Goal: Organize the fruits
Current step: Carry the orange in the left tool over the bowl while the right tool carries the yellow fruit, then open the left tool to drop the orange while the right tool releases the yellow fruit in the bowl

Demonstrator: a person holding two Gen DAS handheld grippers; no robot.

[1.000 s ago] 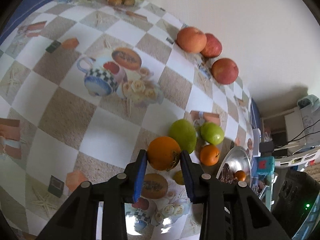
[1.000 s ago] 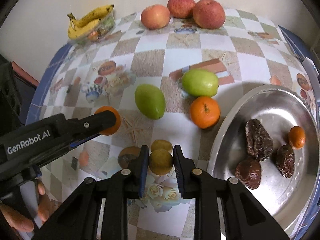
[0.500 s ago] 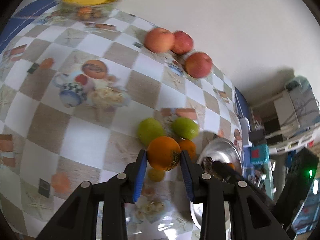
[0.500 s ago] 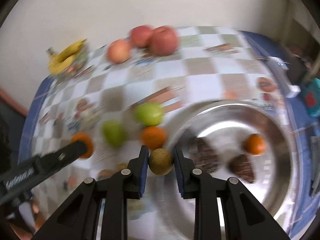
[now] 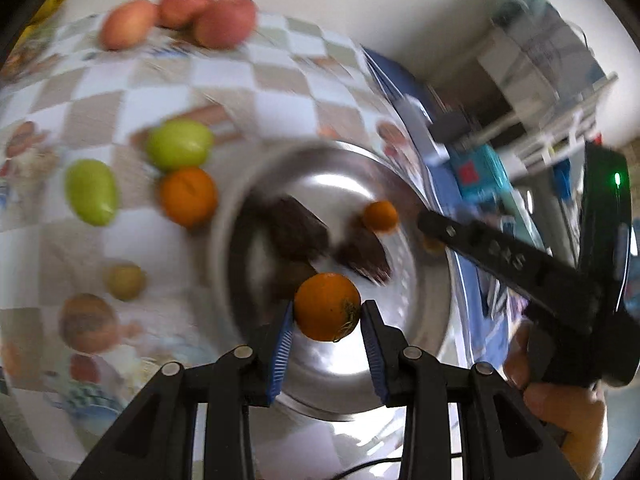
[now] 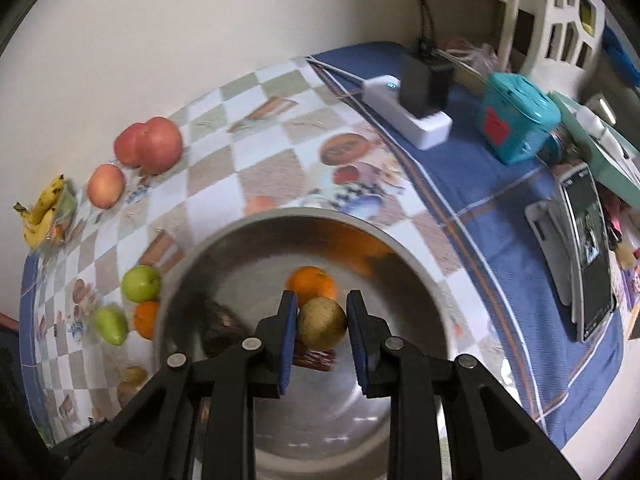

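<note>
Left wrist view, blurred: the left claw (image 5: 327,316) is gripping an orange (image 5: 327,306) between its blue pads, hovering over the near part of a steel bowl (image 5: 424,304). Inside the bowl are lying dark brown lumps (image 5: 296,228) and a small orange fruit (image 5: 380,216). On the checkered surface (image 5: 240,80) to the left are sitting two green fruits (image 5: 179,144), another orange (image 5: 187,196), a small yellowish fruit (image 5: 125,281), and, far off, three red apples (image 5: 224,20).

Right wrist view: the right claw (image 6: 321,321) is clamping a small brownish-yellow fruit (image 6: 321,322) above the middle of the same bowl (image 6: 416,280), with bananas (image 6: 40,212) lying at the far left.

Both fruits appear to be in the placing step. Next, each claw probably needs lowering into the bowl and opening gently, keeping clear of the other.
</note>
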